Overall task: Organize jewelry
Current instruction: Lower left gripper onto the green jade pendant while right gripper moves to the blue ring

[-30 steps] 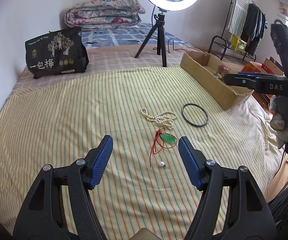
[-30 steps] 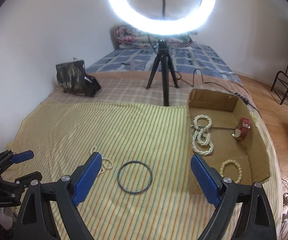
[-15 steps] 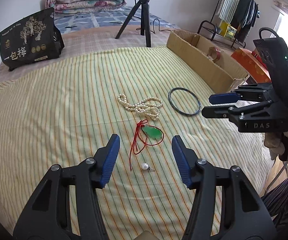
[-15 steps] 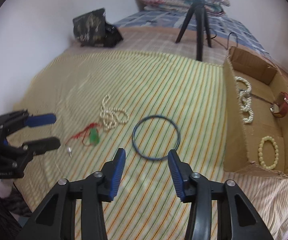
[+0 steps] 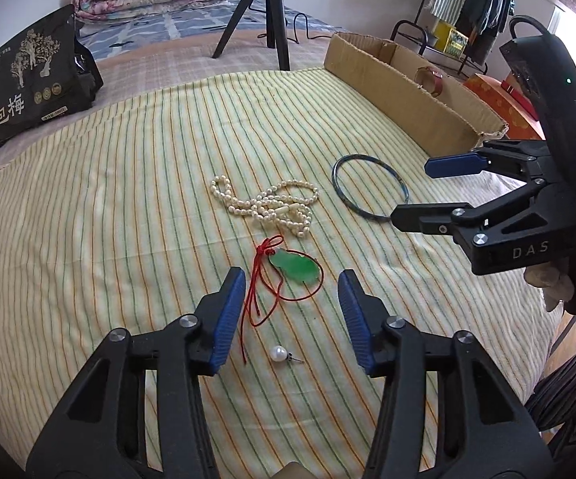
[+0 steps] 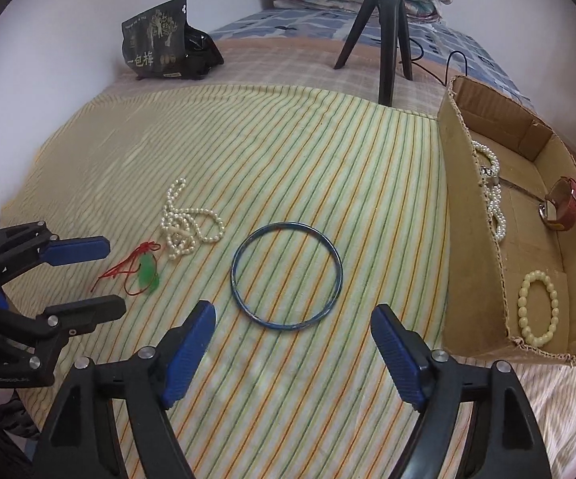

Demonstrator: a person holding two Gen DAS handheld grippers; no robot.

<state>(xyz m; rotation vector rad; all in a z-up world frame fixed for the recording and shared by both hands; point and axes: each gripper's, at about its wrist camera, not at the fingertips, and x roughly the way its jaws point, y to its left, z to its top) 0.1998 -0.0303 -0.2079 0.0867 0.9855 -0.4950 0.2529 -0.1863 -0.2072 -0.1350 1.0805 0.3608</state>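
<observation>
My left claw [image 5: 291, 311] wide open, empty, over green pendant [image 5: 292, 267]. Right claw [image 6: 292, 343] spread wide, empty, near blue bangle [image 6: 287, 277] on bed. Cardboard box [image 6: 471, 247] wall hides pearl strand partly.

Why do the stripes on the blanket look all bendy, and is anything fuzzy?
Left wrist view: the fisheye lens bows the striped blanket toward dark corners; the green pendant looks sharp. Right wrist view: same curving, the blue bangle looks crisp, and soft daylight makes only faint shadows.
</observation>
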